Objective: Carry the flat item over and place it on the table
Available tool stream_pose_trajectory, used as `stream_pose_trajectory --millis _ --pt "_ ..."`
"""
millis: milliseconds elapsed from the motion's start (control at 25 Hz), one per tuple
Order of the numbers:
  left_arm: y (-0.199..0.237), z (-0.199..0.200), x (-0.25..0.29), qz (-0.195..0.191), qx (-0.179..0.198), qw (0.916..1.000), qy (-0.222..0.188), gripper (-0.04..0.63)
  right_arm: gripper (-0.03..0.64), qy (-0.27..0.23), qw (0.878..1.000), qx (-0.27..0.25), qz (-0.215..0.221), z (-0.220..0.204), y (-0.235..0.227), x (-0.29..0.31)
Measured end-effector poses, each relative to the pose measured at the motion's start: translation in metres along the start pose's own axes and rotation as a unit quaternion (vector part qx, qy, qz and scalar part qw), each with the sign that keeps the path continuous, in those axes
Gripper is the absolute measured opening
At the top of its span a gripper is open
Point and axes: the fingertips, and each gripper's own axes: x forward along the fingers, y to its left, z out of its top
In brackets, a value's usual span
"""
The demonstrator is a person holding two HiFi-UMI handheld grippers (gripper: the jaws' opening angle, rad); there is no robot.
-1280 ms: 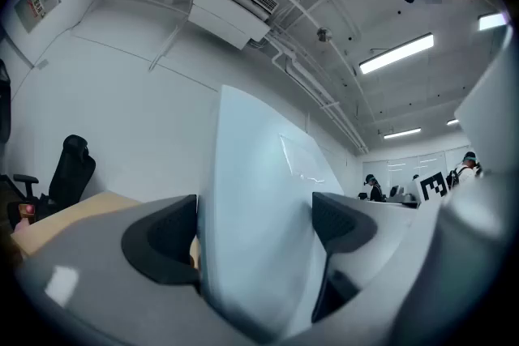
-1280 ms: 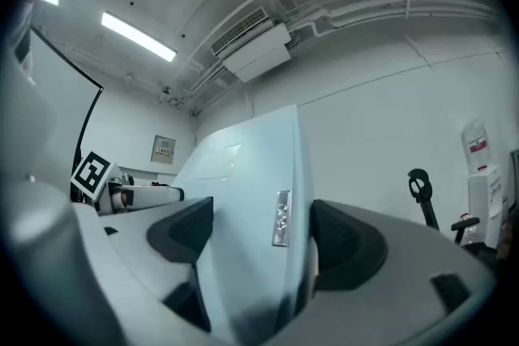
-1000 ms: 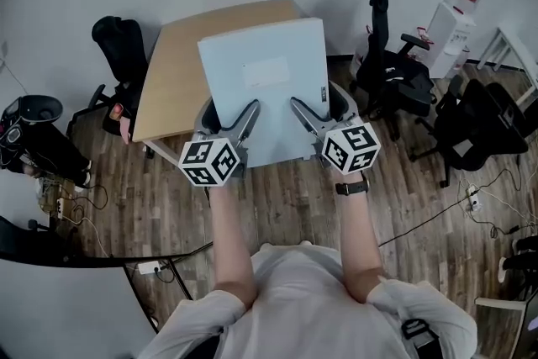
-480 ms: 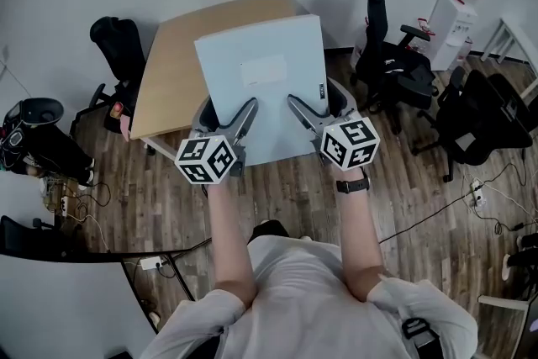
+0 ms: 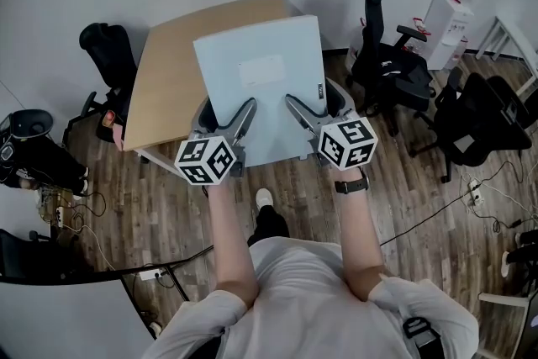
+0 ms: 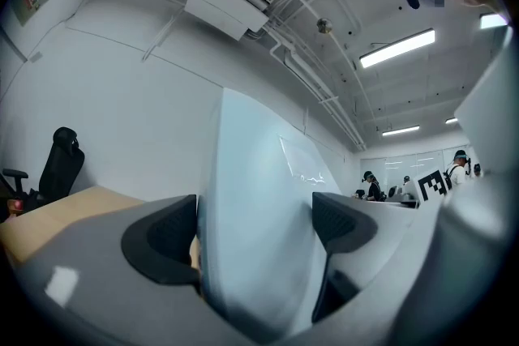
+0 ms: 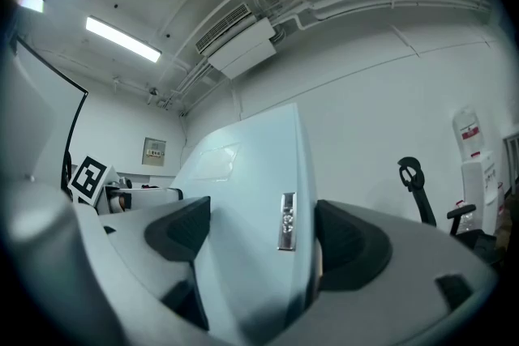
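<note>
Both the left gripper (image 5: 229,110) and right gripper (image 5: 313,101) stay clamped on the flat panel (image 5: 261,67) as a forward step brings the far table (image 5: 168,71) closer.

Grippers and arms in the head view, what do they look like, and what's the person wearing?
Left gripper and right gripper are grey, with two curved jaws carrying dark pads. Each bears a white cube printed with black square markers. Short white sleeves; a dark wristband on the right wrist.
</note>
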Motion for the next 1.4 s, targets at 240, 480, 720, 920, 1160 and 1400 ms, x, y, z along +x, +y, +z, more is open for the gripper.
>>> stream_pose_trajectory --millis 240,480,720,920,1160,1400 --pt "0.054 0.011 0.042 0.005 -0.01 0.9999 -0.007 0.453 0.373 0.004 1.0 -0.009 0.005 0.003 -0.015 0.068" --pt "0.122 0.029 0.089 -0.006 -0.028 0.9995 -0.011 0.453 0.373 0.007 1.0 -0.02 -0.004 0.009 -0.027 0.15" --pt "0.186 0.032 0.131 -0.006 -0.038 0.9993 0.0 0.453 0.373 0.014 1.0 -0.018 0.001 -0.002 -0.04 0.224" --pt "0.233 0.034 0.157 -0.008 -0.03 0.9994 0.016 0.453 0.373 0.012 1.0 -0.014 0.0 -0.012 -0.045 0.278" --pt "0.285 0.031 0.177 0.004 -0.034 0.9993 0.016 0.453 0.373 0.013 1.0 0.005 -0.001 -0.029 -0.048 0.333" --pt "0.312 0.005 0.193 0.004 -0.043 0.9983 0.041 0.453 0.373 0.04 0.999 0.029 -0.008 -0.063 -0.059 0.356"
